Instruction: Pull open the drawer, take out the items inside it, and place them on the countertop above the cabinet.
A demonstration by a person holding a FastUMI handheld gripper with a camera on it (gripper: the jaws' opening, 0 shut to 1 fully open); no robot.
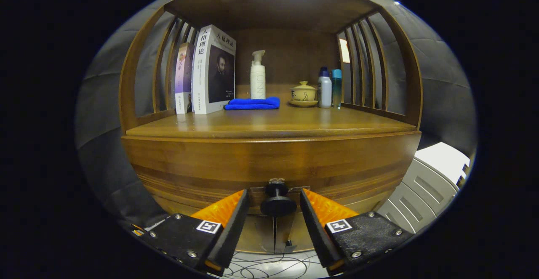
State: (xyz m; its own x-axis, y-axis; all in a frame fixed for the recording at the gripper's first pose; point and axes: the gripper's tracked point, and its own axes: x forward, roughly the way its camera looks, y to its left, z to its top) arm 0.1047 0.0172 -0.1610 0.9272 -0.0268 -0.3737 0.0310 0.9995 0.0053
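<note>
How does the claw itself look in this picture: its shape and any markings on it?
The claw has two wedge-shaped fingers, each ribbed along one face. Each sits on a dark, rough-textured block fixed with round silver screws, and each block carries a small square black-and-white marker tag.

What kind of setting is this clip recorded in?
Likely a staged home corner in a booth: a wooden cabinet with books, toiletry bottles and a lidded cup. The open tongs flank its drawer knob.

The gripper (pixel 273 205) is held wide apart around the drawer knob (pixel 277 200), not touching it. The drawer (pixel 269 165) is closed. Books (pixel 210 70), a blue cloth (pixel 252 103) and bottles (pixel 324 88) are seen on the countertop (pixel 269 123).
</note>
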